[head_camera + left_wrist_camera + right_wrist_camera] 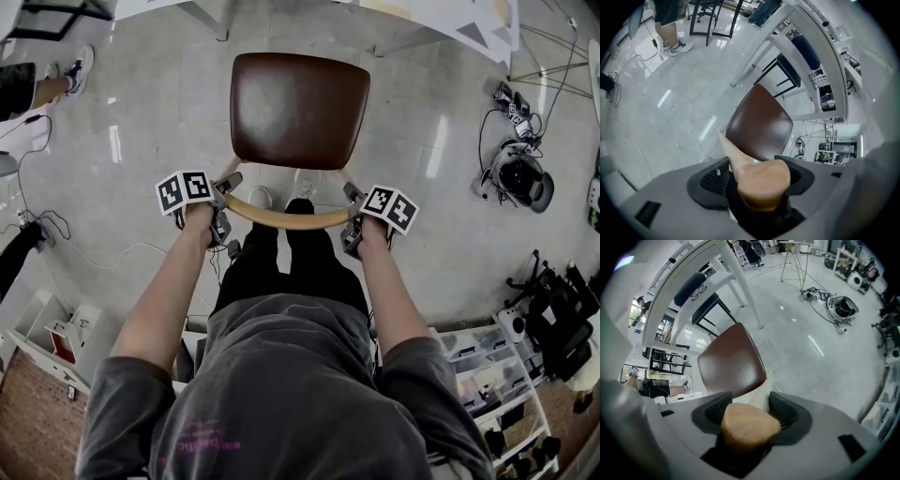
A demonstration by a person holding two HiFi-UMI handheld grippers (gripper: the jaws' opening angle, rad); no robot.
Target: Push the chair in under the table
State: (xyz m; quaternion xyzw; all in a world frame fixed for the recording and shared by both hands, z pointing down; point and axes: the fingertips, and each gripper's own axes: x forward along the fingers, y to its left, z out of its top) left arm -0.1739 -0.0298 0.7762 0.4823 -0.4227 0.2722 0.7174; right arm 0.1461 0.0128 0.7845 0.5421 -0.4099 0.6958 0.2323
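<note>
The chair has a brown seat (298,108) and a curved wooden backrest (281,217), and it stands on the grey floor in front of me, out from the white table (441,19). My left gripper (225,202) straddles the backrest's left end. In the left gripper view the wooden end (761,180) sits between the wide jaws, and the left pad (715,180) stands clear of it. My right gripper (352,217) straddles the right end. There the wood (750,427) lies between both ribbed pads (785,413) with gaps showing. The seat (759,124) (731,362) points toward the table (806,37) (693,268).
A dark-seated chair (804,51) is tucked under the table. A headset with cables (520,178) lies on the floor at the right, with shelves of gear (497,375) behind me. Another person's leg and shoe (80,66) stand at the far left, near cables (37,225).
</note>
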